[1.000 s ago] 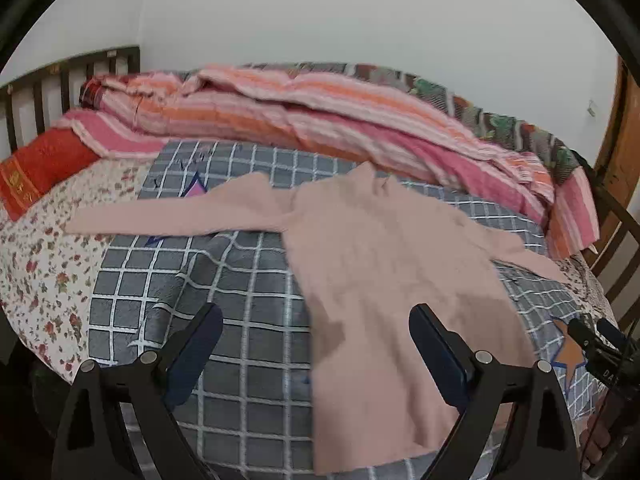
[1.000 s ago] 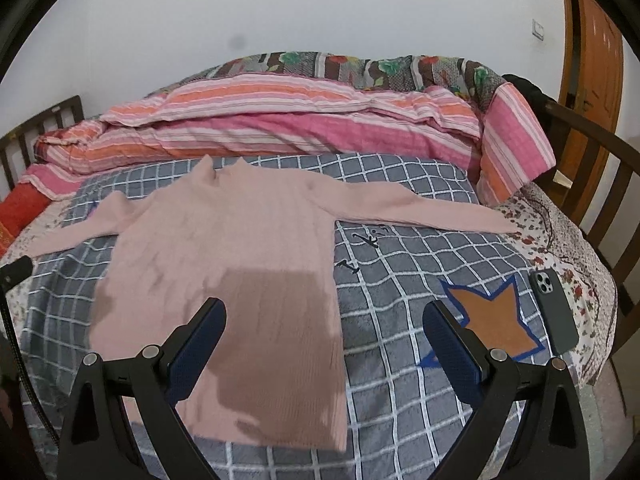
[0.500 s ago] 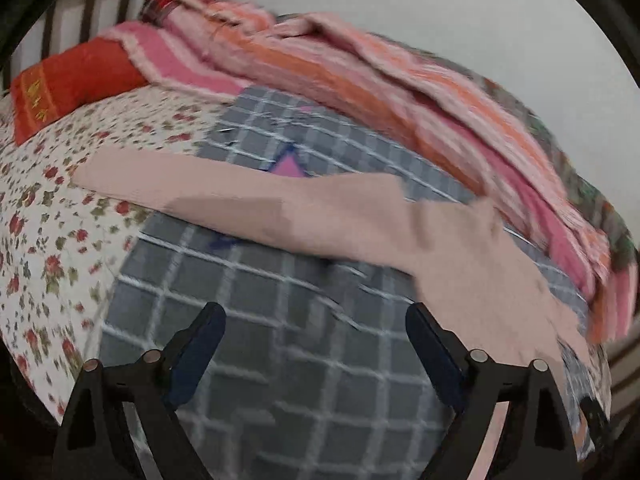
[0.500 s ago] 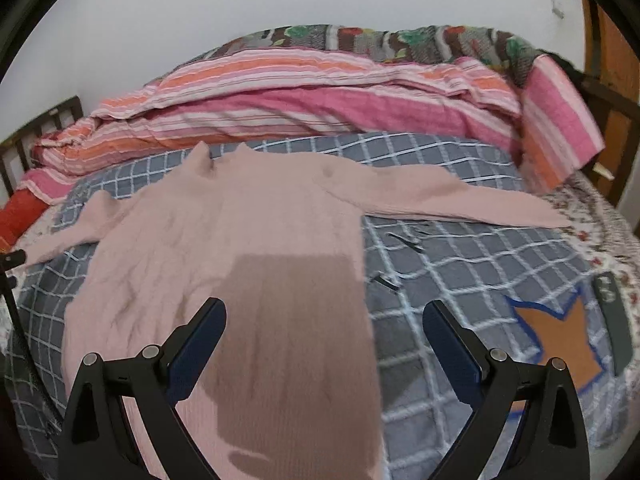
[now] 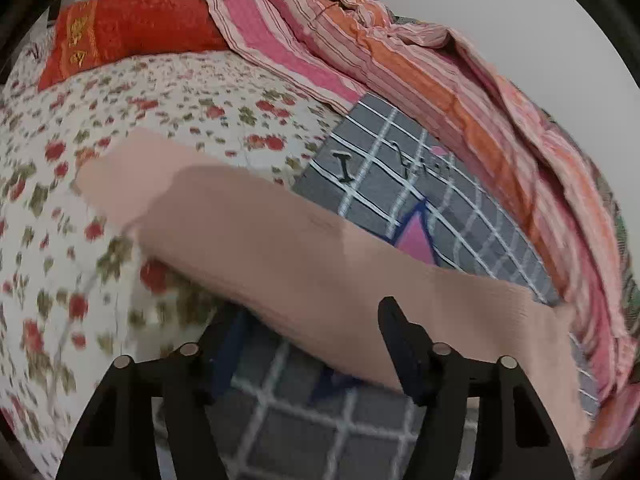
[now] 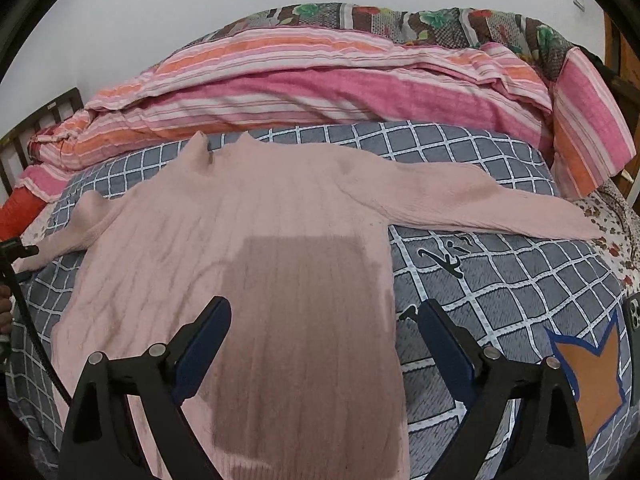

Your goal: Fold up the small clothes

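Left hand-held gripper (image 5: 312, 344) gapes over the sweater's (image 6: 248, 248) sleeve (image 5: 256, 236) at 12 o'clock; right hand-held gripper (image 6: 324, 340) released, above its hem on the bed (image 6: 500, 280)

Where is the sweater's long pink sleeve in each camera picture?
Left wrist view: the sleeve crosses the middle, its cuff on the flowery sheet, just ahead of the left gripper.
Right wrist view: the same sleeve is far left, small, running off the pink sweater; the right gripper hovers over the body.
Shared landmark: the striped pink quilt along the back.
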### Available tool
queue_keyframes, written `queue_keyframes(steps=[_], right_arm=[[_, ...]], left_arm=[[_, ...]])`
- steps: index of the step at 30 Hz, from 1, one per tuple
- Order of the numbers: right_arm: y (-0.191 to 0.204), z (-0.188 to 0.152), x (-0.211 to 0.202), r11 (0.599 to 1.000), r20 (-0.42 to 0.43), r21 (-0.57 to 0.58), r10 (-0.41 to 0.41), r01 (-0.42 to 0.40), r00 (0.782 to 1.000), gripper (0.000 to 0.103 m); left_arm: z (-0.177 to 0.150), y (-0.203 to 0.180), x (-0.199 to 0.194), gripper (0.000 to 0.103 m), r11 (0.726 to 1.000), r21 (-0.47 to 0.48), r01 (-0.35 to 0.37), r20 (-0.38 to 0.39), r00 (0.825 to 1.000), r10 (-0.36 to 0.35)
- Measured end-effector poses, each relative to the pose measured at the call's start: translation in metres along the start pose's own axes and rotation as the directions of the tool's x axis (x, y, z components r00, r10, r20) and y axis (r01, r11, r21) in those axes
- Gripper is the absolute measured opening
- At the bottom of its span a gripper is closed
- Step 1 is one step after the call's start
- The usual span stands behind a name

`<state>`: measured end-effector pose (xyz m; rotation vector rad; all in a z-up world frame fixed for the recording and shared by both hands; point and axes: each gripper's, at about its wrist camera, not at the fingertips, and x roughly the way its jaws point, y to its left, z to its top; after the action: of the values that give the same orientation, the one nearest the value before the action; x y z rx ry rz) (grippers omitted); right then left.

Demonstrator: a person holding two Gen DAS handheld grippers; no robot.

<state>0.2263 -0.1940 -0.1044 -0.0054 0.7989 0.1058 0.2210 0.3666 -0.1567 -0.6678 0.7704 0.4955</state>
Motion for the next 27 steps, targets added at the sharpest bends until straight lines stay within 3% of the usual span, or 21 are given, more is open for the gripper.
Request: queue_keyframes(steps=[3, 5, 8, 10, 16, 21, 27], right_arm=[[-0.001, 0.003, 0.002, 1.000, -0.014, -0.009, -0.002, 0.002, 1.000, 0.093], [-0.002, 0.005, 0.005, 1.000, -0.023, -0.014, 0.002, -0.003, 1.000, 0.093], [-0.007, 0.007, 0.008, 1.000, -0.034, -0.013, 0.011, -0.011, 0.999, 0.090], [-0.012, 0.007, 0.010, 1.000, -0.039, -0.007, 0.021, -0.021, 0.999, 0.090], [-0.024, 0.010, 0.012, 0.998, -0.020, 0.011, 0.062, -0.061, 0.998, 0.090], [-0.043, 0.018, 0.011, 0.996, 0.007, 0.035, 0.085, -0.085, 0.996, 0.090], [-0.073, 0.025, 0.010, 0.994, 0.037, 0.079, 0.077, -0.080, 0.996, 0.090]], left_arm=[[0.009, -0.005, 0.008, 0.038, 0.995, 0.031, -0.094, 0.041, 0.995, 0.093], [0.015, -0.006, 0.010, 0.010, 0.988, 0.051, -0.143, 0.055, 0.989, 0.141], [0.024, -0.011, 0.002, 0.008, 0.983, 0.107, -0.148, 0.070, 0.988, 0.141], [0.028, -0.024, -0.015, 0.007, 0.976, 0.149, -0.157, 0.125, 0.982, 0.139], [0.032, -0.105, -0.066, 0.007, 0.934, 0.324, -0.153, 0.262, 0.963, 0.067], [0.011, -0.208, -0.088, 0.007, 0.859, 0.498, -0.117, 0.298, 0.954, -0.043], [-0.060, -0.321, -0.082, 0.007, 0.756, 0.654, -0.008, 0.218, 0.960, -0.178]])
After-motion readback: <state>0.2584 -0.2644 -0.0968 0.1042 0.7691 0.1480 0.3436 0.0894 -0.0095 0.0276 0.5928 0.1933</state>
